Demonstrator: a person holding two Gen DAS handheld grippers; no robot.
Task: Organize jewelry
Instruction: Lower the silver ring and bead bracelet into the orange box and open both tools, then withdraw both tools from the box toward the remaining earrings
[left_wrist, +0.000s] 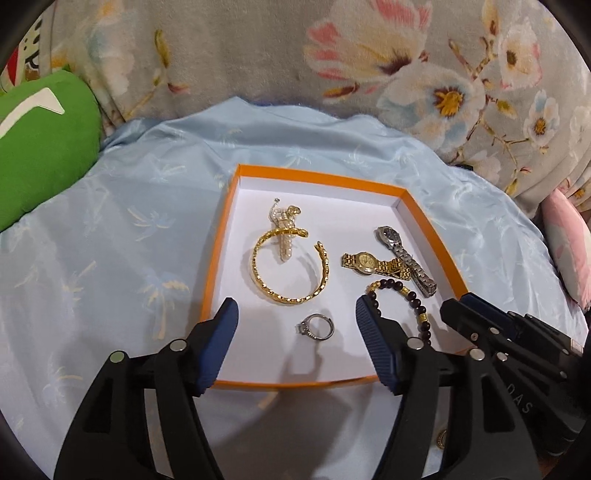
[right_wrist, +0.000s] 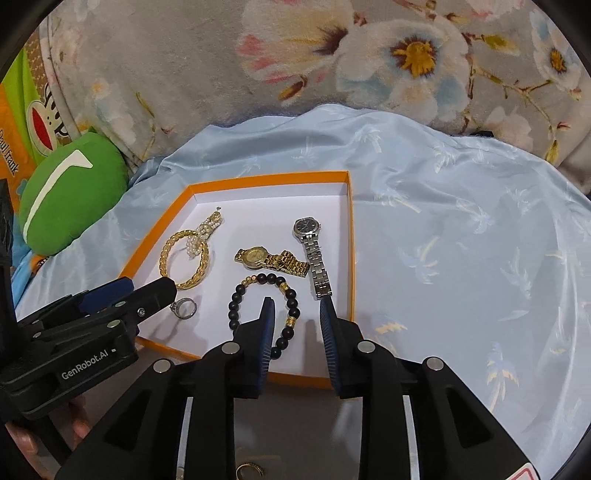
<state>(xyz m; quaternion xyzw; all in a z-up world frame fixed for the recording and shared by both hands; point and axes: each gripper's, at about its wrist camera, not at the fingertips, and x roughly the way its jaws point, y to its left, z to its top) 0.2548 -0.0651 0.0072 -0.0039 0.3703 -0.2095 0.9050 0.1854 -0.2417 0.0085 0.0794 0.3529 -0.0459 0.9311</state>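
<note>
Both grippers hang over the near edge of the orange-rimmed tray (left_wrist: 317, 177), and neither grasps anything. Left gripper (left_wrist: 295, 314) stands with its jaws wide apart; the silver ring (left_wrist: 316, 325) lies on the white floor between and just below its fingertips, touched by neither pad. Right gripper (right_wrist: 297, 306) has its jaws parted more narrowly and empty, its left fingertip over the dark beaded bracelet (right_wrist: 264, 306), the gold spacer beads of that loop showing in the gap between the pads.

Just beyond the left gripper lies the open gold bangle (left_wrist: 288, 269), with a pearl hair clip (left_wrist: 286, 232) crossing its far rim. Beyond the right gripper, the gold watch (right_wrist: 271, 260) lies across the tray and the silver watch (right_wrist: 312, 251) runs lengthwise beside the tray's right wall, the two bands overlapping. The tray rests on a pale blue cloth (left_wrist: 110, 229); a green cushion (left_wrist: 40, 144) sits far off to the left, floral fabric behind.

All visible pieces already lie inside the tray, so the step in hand looks like sorting within it or a release just made; which, I cannot tell. A next pick would likely be the ring for the left, calling for a low, careful pinch on its thin band, since it lies flat.
</note>
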